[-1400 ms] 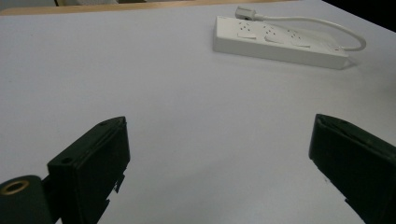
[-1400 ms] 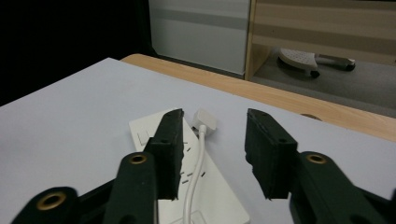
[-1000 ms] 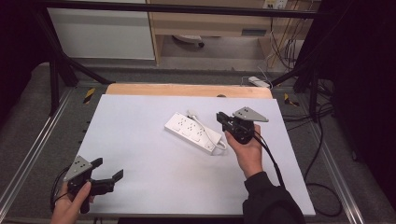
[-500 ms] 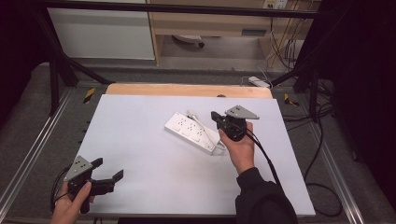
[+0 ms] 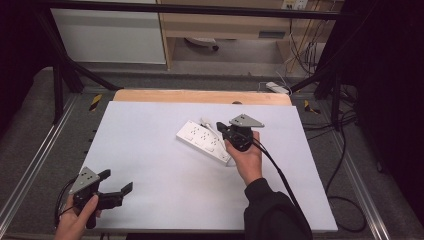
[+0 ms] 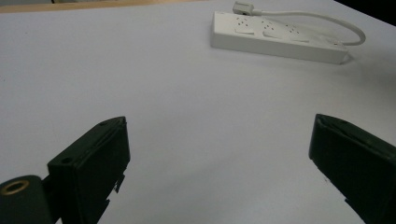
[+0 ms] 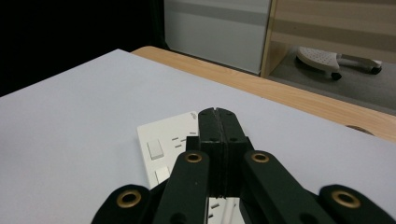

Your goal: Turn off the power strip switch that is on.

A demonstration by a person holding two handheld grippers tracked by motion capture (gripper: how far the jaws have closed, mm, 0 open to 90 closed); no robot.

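Right hand-held gripper (image 5: pixel 226 131) clenched empty over power strip (image 5: pixel 204 140) – approach step, I'd guess. Left hand-held gripper (image 5: pixel 116 184) released, idle. Next: I'd open right jaws, grab strip.

Right gripper over power strip, jaws closed.
The right gripper (image 7: pixel 218 112) has its two black jaws pressed flat together with nothing visible between them, tips above the white power strip (image 7: pixel 168 144), which lies on the white table (image 7: pixel 70 121). Brass rivets show on the jaw links. A wooden edge (image 7: pixel 289 100) borders the table's far side; beyond it stand a pale cabinet (image 7: pixel 215 28) and a white wheeled base (image 7: pixel 327 58).
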